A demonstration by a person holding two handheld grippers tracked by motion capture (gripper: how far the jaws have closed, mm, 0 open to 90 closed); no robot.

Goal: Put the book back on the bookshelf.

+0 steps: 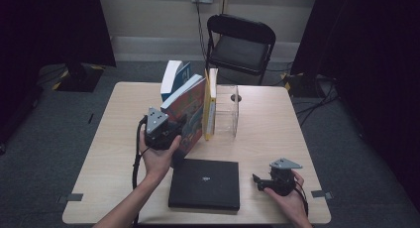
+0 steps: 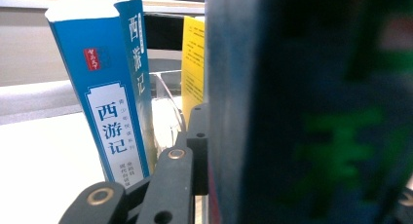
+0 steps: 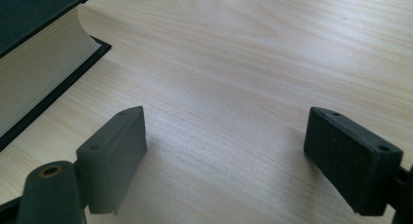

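Note:
A colourful picture book (image 1: 190, 114) leans tilted against an upright yellow book (image 1: 211, 101), and my left gripper (image 1: 177, 130) is shut on its near edge. In the left gripper view that book (image 2: 311, 117) is a dark blur close up, with one black finger (image 2: 197, 136) pressed on its left face. A blue and white book (image 2: 114, 102) with Chinese lettering stands behind it, to the left (image 1: 173, 79). A black book (image 1: 204, 183) lies flat at the table's front. My right gripper (image 1: 257, 182) rests just right of it, open and with nothing between its fingers (image 3: 224, 151) over bare wood.
A clear acrylic book stand (image 1: 229, 111) holds the upright books near the middle of the wooden table (image 1: 267, 134). A black folding chair (image 1: 240, 44) stands beyond the far edge. The black book's page edge (image 3: 34, 68) lies left of the right jaws.

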